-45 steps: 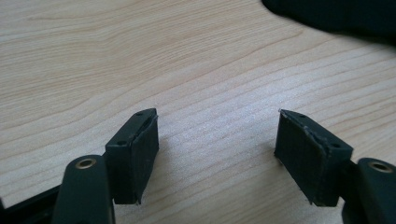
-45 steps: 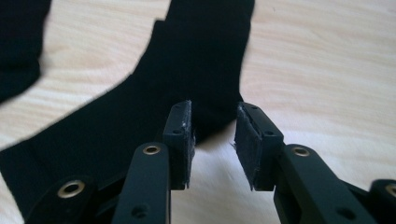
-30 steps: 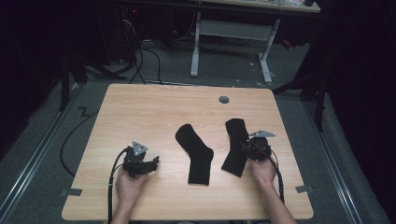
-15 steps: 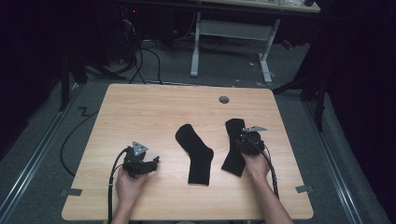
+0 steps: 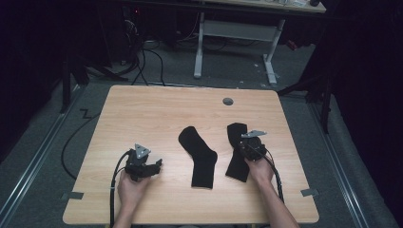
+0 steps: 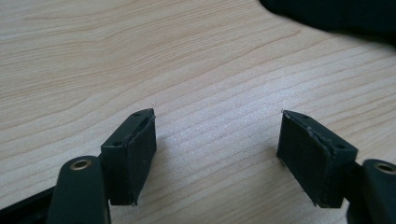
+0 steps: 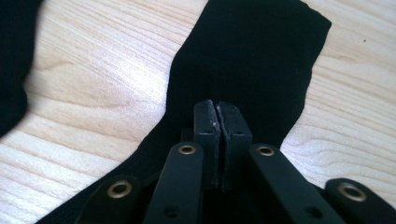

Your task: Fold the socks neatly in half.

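Two black socks lie flat on the wooden table [image 5: 157, 109]. In the high view the left sock [image 5: 199, 154] sits mid-table and the right sock [image 5: 236, 132] beside it. My right gripper [image 5: 249, 148] rests on the right sock. In the right gripper view the right gripper [image 7: 219, 108] has just been closing: its pads meet, tips down on the sock [image 7: 261, 56], and no fabric shows between them. My left gripper [image 5: 153, 167] lies on bare wood left of the socks. Its jaws stand wide apart in the left gripper view [image 6: 217, 140], with nothing between them.
A round grommet [image 5: 228, 101] is set in the table's far middle. A sock's dark edge [image 6: 336, 14] crosses the top right of the left gripper view; the other sock [image 7: 14, 56] shows at the left of the right gripper view. Cables and desk legs stand beyond the table.
The right hand has shifted a little onto the right sock, its top plate now tilted over the fabric. The left hand and both socks have stayed put.
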